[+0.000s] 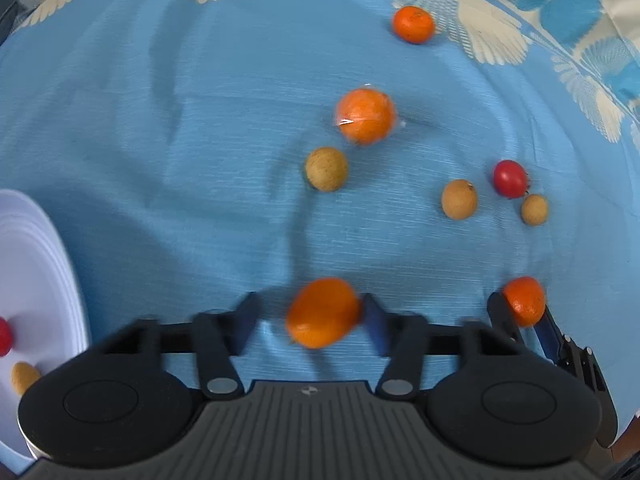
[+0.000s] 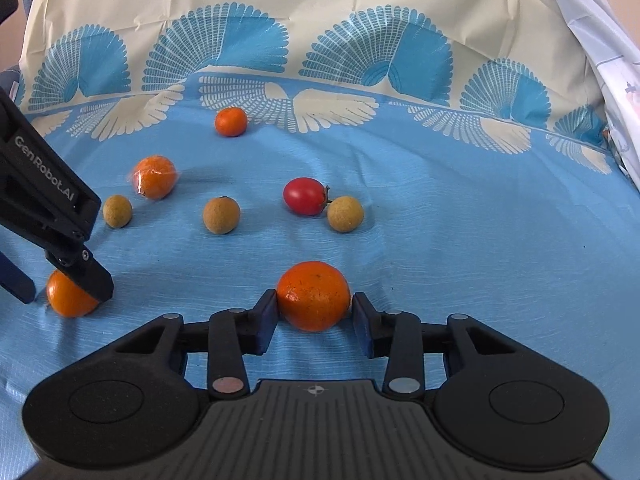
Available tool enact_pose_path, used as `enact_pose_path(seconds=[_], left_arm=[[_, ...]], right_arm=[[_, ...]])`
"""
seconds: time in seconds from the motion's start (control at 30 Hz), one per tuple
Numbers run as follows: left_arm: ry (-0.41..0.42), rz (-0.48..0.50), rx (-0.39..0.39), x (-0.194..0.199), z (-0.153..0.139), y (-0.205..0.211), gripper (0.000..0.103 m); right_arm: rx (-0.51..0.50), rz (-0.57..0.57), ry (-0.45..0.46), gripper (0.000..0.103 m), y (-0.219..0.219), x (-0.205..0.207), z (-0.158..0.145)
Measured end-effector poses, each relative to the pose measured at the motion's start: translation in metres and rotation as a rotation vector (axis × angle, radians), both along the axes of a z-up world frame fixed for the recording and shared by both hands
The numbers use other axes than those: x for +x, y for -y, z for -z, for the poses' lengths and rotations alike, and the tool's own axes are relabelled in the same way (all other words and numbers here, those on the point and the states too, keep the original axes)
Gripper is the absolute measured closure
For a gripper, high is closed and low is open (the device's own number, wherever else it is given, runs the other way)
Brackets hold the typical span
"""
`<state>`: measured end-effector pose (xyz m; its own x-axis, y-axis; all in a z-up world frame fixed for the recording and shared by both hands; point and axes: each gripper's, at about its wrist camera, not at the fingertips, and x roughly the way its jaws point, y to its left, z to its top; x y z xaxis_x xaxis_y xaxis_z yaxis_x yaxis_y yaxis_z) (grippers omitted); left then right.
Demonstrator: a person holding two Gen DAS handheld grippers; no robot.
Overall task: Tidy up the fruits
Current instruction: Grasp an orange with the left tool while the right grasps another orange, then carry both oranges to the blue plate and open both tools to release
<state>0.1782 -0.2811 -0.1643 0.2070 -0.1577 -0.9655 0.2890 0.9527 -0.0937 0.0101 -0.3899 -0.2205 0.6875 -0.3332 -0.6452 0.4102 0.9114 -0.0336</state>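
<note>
On the blue cloth, an orange mandarin (image 1: 322, 312) lies blurred between the jaws of my left gripper (image 1: 312, 320). It touches the right pad, while cloth shows between it and the left pad; the right wrist view shows that gap too, at the left gripper (image 2: 60, 286). My right gripper (image 2: 315, 316) is shut on another mandarin (image 2: 314, 296), which rests on the cloth, also seen from the left wrist as the right gripper (image 1: 522, 320). A white plate (image 1: 48, 280) at the left holds a red tomato (image 1: 3, 336) and a longan (image 1: 24, 376).
Loose on the cloth beyond are a far mandarin (image 2: 231, 121), a plastic-wrapped orange (image 2: 155, 177), three longans (image 2: 117, 211) (image 2: 221, 215) (image 2: 345, 213) and a red tomato (image 2: 304, 196). The cloth's cream patterned border (image 2: 320, 20) rises at the back.
</note>
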Motion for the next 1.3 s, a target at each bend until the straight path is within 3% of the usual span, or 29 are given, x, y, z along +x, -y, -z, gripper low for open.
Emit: enact_pose_path(seconds=[0.27, 0.37, 0.53, 0.73, 0.87, 1.0, 1.3], left_arm=[[0.060, 0.093, -0.003, -0.046, -0.041, -0.013, 0.060], [0.107, 0.123, -0.018, -0.078, -0.070, -0.042, 0.060], [0.165, 0.125, -0.018, -0.138, -0.110, -0.114, 0.060], [0.255, 0.048, 0.028, -0.193, -0.140, -0.207, 0.060], [0.331, -0.015, 0.026, -0.228, -0.156, -0.257, 0.060], [0.357, -0.087, -0.023, -0.251, -0.169, -0.296, 0.060], [0.414, -0.158, -0.133, -0.281, -0.193, -0.338, 0.060]], right_arm=[[0.053, 0.052, 0.051, 0.065, 0.010, -0.011, -0.015], [0.029, 0.055, 0.107, 0.065, 0.003, -0.033, -0.045], [0.054, -0.016, 0.184, 0.065, -0.040, -0.105, -0.105], [0.178, -0.174, 0.186, 0.065, -0.115, -0.171, -0.154], [0.241, -0.260, 0.219, 0.065, -0.160, -0.186, -0.186], [0.288, -0.337, 0.271, 0.065, -0.194, -0.194, -0.217], [0.141, -0.461, 0.261, 0.065, -0.253, -0.214, -0.240]])
